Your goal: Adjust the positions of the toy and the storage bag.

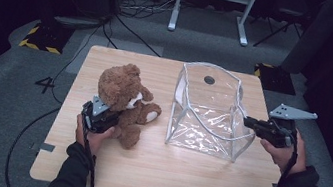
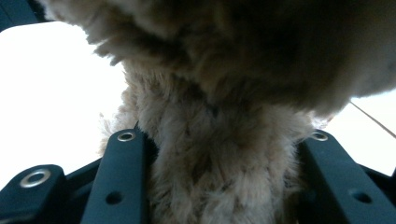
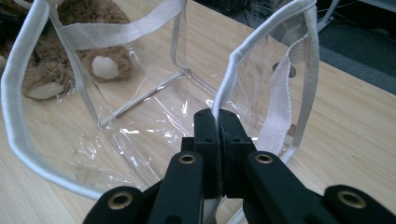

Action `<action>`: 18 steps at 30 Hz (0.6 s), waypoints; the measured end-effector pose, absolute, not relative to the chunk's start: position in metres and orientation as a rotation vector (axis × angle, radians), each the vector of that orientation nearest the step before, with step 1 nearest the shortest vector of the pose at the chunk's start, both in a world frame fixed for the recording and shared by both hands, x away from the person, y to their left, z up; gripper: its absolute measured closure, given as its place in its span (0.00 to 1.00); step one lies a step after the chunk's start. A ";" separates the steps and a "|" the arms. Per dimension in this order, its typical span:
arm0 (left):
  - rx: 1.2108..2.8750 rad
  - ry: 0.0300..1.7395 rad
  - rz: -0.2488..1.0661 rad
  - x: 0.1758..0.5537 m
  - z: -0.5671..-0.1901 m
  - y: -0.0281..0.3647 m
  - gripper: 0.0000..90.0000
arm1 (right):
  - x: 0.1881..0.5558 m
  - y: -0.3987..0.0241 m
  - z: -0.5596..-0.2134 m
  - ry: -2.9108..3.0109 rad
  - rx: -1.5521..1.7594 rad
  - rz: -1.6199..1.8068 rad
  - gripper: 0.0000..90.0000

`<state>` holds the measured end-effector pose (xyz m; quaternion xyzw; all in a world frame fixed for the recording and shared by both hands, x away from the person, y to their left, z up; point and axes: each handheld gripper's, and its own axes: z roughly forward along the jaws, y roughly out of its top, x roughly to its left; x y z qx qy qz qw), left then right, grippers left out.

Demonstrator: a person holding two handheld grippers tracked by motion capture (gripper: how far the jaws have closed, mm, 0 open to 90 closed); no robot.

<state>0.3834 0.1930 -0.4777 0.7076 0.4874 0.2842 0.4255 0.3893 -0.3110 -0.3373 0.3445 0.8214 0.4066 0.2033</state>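
A person sits at a light wooden desk (image 1: 157, 168) with a two-jaw tool in each hand, seen from above. On the left half of the desk sits a brown teddy bear (image 1: 123, 98), leaning toward the person, its pale-soled feet pointing to the right. The left tool (image 1: 102, 116) is pressed into the bear's near side, and in the left gripper view its two black jaws are clamped on a thick fold of the teddy bear (image 2: 219, 163), fur bulging between and above them. On the right half of the desk stands a clear plastic bag (image 1: 209, 113) with white fabric edging, its mouth open upward, just beside the bear but apart from it. The right tool (image 1: 249, 122) reaches in from the right, level with the bag's top edge. In the right gripper view its jaws are closed tight together on the white trimmed rim of the clear plastic bag (image 3: 140, 116), with a white webbing handle hanging to the right of the jaws and the bear's feet visible through the plastic at upper left. A black cable trails from each tool toward the person.
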 end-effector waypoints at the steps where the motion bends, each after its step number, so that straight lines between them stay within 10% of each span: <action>1: 1.765 1.220 0.706 0.383 -0.478 0.193 0.61 | 0.389 -0.312 -0.338 2.279 0.971 1.137 0.97; 13: 1.767 1.214 0.706 0.384 -0.478 0.194 0.59 | 0.376 -0.346 -0.329 2.092 0.915 1.270 0.38; 18: 1.767 1.218 0.709 0.384 -0.478 0.194 0.58 | 0.366 -0.371 -0.334 2.006 0.927 1.299 0.31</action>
